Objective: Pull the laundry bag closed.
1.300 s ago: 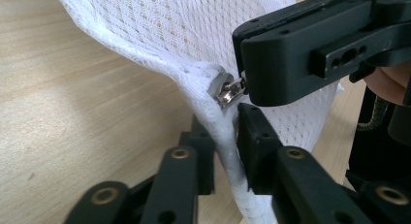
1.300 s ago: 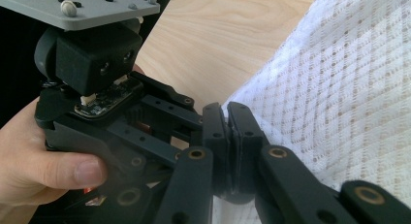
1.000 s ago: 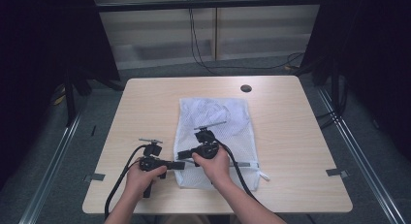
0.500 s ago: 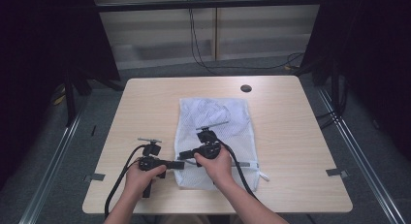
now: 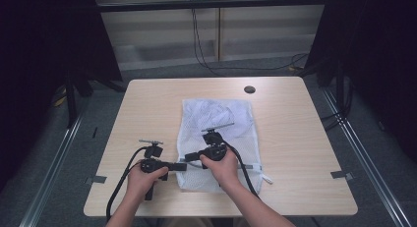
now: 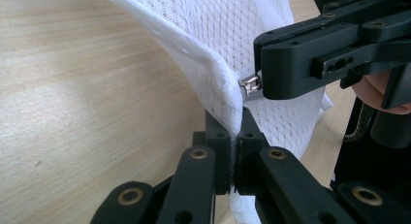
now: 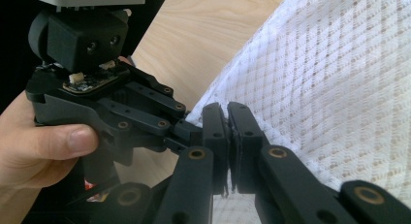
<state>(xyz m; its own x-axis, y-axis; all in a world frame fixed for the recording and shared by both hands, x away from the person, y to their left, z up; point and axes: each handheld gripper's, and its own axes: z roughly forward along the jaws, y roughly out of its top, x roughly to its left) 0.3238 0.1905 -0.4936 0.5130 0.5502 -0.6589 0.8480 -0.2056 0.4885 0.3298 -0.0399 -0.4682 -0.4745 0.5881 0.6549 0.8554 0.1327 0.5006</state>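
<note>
A white mesh laundry bag (image 5: pixel 231 121) lies flat on the middle of the wooden table (image 5: pixel 305 143). My left gripper (image 5: pixel 183 166) points right at the bag's near left corner, shut on a fold of the mesh edge (image 6: pixel 228 107). My right gripper (image 5: pixel 191 158) points left and meets it at the same corner. It is shut on the small metal zipper pull (image 6: pixel 249 83), which sticks out from its tips in the left gripper view. In the right gripper view its jaws (image 7: pixel 228 132) stand pressed together against the mesh (image 7: pixel 339 78), with the left gripper (image 7: pixel 181 129) just beyond.
A black round grommet (image 5: pixel 250 89) sits in the tabletop behind the bag. A white cord end (image 5: pixel 266 178) trails from the bag's near right corner. Black cables (image 5: pixel 116 197) run from both grippers over the table's near edge. Bare wood lies left and right of the bag.
</note>
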